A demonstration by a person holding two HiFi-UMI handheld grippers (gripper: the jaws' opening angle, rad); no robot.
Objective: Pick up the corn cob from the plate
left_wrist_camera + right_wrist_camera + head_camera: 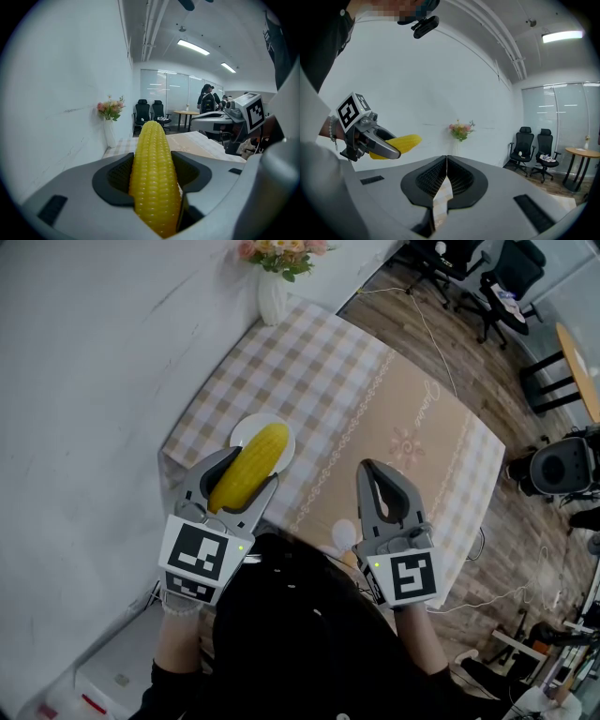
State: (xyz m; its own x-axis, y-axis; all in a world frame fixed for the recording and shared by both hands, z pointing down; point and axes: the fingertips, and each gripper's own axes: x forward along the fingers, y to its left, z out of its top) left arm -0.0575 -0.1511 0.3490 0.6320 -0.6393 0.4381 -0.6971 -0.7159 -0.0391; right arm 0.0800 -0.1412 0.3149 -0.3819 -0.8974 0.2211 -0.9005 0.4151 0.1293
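My left gripper [246, 472] is shut on the yellow corn cob [248, 468], which is lifted above the white plate [240, 432] near the table's left edge. In the left gripper view the corn cob [153, 173] fills the gap between the jaws and sticks out forward. My right gripper [380, 474] hangs over the table's near side, shut with nothing in it; its jaw tips meet at the middle of the right gripper view [446, 165]. That view also shows the left gripper [370, 138] with the corn cob [401, 144] at the left.
A white vase of flowers [273, 294] stands at the table's far corner by the white wall. The tablecloth [375, 418] is checked with a tan middle. A small white object [345, 533] lies near the table's front edge. Office chairs [511, 277] stand on the wooden floor beyond.
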